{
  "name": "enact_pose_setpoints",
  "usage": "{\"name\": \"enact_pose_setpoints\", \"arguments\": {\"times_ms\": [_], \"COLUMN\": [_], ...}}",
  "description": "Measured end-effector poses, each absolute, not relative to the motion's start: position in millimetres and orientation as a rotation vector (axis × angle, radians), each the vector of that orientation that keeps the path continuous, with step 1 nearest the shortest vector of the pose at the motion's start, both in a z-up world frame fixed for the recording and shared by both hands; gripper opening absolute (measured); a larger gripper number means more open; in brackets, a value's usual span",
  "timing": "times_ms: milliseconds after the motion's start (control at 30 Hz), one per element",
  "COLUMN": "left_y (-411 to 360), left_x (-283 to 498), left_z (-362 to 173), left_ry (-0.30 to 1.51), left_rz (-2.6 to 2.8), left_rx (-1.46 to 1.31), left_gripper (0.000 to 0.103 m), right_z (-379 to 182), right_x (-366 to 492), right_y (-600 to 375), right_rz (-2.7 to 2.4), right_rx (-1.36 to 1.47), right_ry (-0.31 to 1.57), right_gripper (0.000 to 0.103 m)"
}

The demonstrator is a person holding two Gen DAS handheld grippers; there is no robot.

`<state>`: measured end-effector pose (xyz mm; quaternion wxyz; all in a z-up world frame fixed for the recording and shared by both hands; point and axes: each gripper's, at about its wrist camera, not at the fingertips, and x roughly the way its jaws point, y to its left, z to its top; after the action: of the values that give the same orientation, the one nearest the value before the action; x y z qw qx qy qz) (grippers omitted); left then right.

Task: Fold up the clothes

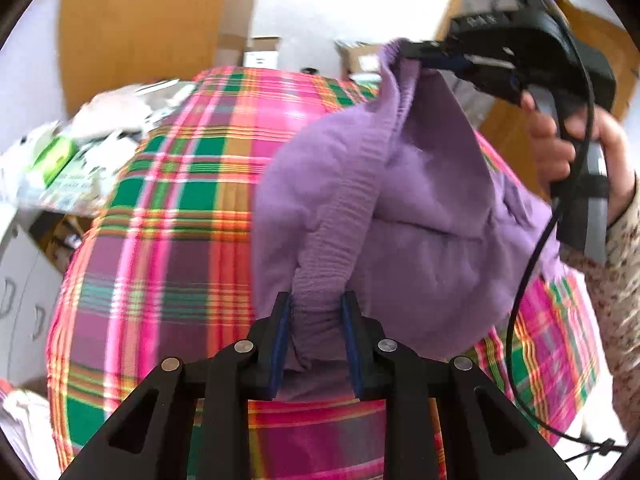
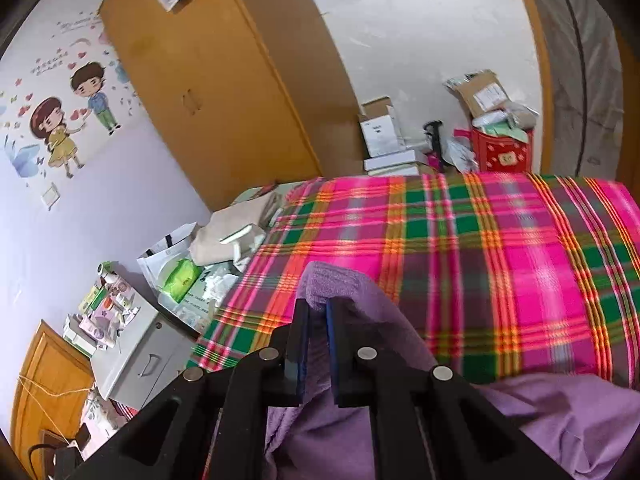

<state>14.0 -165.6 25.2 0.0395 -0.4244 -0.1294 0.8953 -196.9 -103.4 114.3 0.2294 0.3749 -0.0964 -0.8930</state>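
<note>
**Purple garment held aloft between both grippers over the plaid bed**

The left gripper [image 1: 316, 308] pinches a ribbed band of the purple garment [image 1: 420, 208], its blue-padded fingers [image 1: 280, 336] drawn in narrow with bunched cloth packed between them. From there the band runs up toward one o'clock in the left wrist view, where the right gripper [image 1: 416, 54] clamps another part of the same edge. A hand [image 1: 568, 140] in a floral sleeve [image 1: 616, 264] grips that tool's handle at three o'clock, a black cable [image 1: 532, 264] looping down beside it.

In the right wrist view, the right gripper's fingers [image 2: 334, 340] are closed nearly together on a fold of the garment, which rises just above their tips at twelve o'clock and spills down toward five o'clock.

The garment hangs slack between the two grips, above the pink-and-green plaid bedspread [image 2: 500, 248]. A yellow wardrobe [image 2: 208, 80] stands at eleven o'clock, and a grey cabinet [image 2: 136, 356] crowded with small items sits at eight o'clock.
</note>
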Motion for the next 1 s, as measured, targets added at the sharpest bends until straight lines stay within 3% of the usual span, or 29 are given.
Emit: {"name": "enact_pose_setpoints", "arguments": {"times_ms": [333,933,1000], "left_y": [-236.0,-264.0,-267.1], "left_x": [34.5,61.7,62.7], "left_z": [21.8,0.9,-1.9], "left_ry": [-0.711,-0.965,-1.004], "left_rz": [2.787,2.689,2.667], "left_rx": [-1.259,-1.255,-1.263], "left_gripper": [0.025,0.025,0.026], "right_z": [119.8,60.3,53.1], "right_x": [-205.5,-238.9,-238.4], "right_y": [-189.1,-281.1,-281.9], "right_rz": [-2.385,-2.236,-2.212], "right_rx": [0.984,1.136,1.171], "right_ry": [-0.116,-0.032,-0.030], "right_gripper": [0.008,0.008,0.012]}}
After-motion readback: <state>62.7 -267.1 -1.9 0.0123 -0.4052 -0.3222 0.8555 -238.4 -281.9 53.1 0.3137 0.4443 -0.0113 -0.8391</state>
